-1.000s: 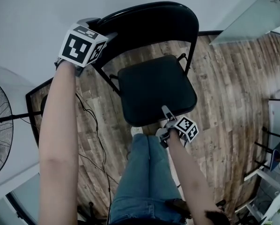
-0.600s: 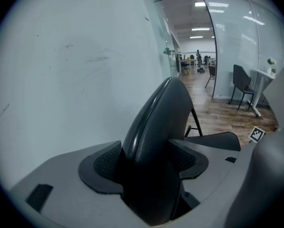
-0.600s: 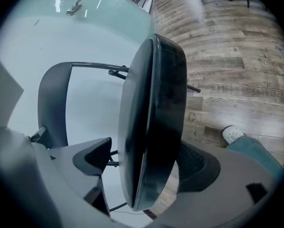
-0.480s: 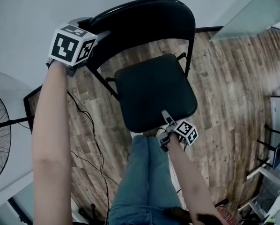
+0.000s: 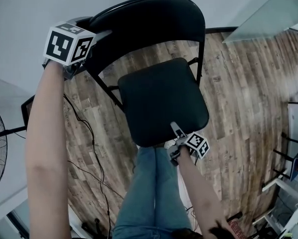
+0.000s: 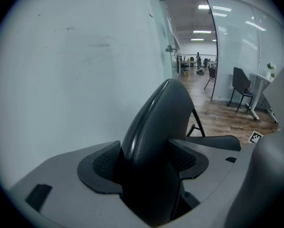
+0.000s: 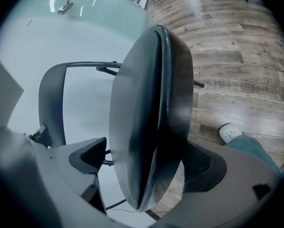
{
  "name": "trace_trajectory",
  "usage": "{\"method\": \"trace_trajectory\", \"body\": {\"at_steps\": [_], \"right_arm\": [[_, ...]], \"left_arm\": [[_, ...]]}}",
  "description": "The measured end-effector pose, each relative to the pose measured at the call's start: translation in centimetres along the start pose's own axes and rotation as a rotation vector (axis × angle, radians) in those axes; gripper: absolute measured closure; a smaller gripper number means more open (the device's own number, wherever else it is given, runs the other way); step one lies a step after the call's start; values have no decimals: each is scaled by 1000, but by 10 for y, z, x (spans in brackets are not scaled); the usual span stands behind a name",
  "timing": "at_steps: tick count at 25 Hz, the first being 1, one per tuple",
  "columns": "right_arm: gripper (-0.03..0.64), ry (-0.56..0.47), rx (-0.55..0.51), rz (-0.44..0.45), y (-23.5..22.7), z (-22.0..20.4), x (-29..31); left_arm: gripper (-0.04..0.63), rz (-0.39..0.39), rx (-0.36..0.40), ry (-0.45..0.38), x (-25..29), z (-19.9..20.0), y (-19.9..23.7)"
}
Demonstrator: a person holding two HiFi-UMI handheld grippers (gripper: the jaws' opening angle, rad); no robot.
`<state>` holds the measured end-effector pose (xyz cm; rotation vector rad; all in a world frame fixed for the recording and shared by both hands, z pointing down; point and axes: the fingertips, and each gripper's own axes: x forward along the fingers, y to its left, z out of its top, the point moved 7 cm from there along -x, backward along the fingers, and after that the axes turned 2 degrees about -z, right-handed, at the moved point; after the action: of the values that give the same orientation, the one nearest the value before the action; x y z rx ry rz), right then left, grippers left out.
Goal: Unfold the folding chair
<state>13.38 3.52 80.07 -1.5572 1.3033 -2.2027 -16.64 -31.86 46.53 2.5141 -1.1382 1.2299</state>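
Backrest (image 5: pixel 149 19) clamped in left gripper (image 6: pixel 146 160); seat (image 5: pixel 164 101) between jaws of right gripper (image 7: pixel 146 163), just opening, grip slack. Risk: seat slipping free, folding back up.

Left arm (image 5: pixel 44 148) stretched forward, forearm near straight. Left gripper (image 5: pixel 95 34) angled down, both pads pressed on backrest (image 5: pixel 149 19) edge — firm clamp. Right arm (image 5: pixel 199 193) lower, close to body. Right gripper (image 5: pixel 177 133) tilted down, jaws just been opening — seat (image 5: pixel 161 101) front edge between them, one pad clear of it. Legs (image 5: pixel 151 193) in jeans below.
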Motion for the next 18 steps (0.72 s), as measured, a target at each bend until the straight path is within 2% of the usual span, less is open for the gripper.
{"method": "trace_trajectory", "body": {"at_steps": [9, 18], "right_arm": [[110, 7, 47, -35, -30, 2, 15], [98, -10, 66, -28, -27, 7, 20]], "left_arm": [[293, -41, -35, 10, 31, -16, 11], [281, -43, -60, 16, 50, -19, 29]]}}
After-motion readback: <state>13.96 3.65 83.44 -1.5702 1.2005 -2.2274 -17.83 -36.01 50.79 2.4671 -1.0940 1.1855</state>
